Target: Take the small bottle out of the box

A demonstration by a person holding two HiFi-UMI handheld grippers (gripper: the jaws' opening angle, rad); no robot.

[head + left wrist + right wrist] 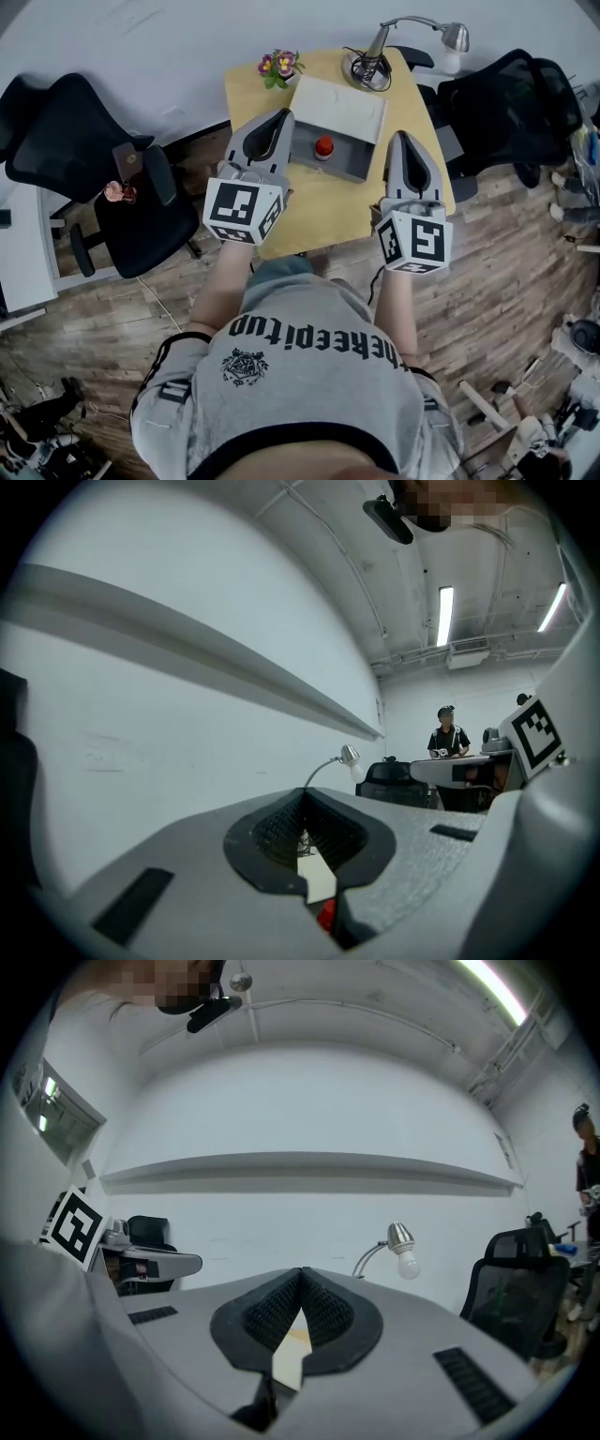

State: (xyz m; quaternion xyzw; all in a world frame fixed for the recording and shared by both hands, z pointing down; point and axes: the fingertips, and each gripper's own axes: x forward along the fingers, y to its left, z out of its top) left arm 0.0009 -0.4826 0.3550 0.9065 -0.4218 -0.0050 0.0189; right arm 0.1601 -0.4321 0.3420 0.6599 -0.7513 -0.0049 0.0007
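A grey box (pixel 349 161) with its white lid (pixel 339 108) folded back stands at the far middle of the yellow table (pixel 323 211). Inside it sits the small bottle (pixel 323 147) with a red cap, upright. My left gripper (pixel 285 113) hovers just left of the box, shut and empty. My right gripper (pixel 403 136) is held right of the box, also shut and empty. In the left gripper view the jaws (pixel 302 797) meet at the tips, and the red cap (pixel 325 914) peeks through the gap below them. The right gripper's jaws (pixel 302 1272) likewise touch.
A desk lamp (pixel 441 33) and a small flower pot (pixel 279 67) stand at the table's far edge. Black office chairs sit to the left (pixel 112 178) and right (pixel 511 103). A person (pixel 448 735) stands far off by another desk.
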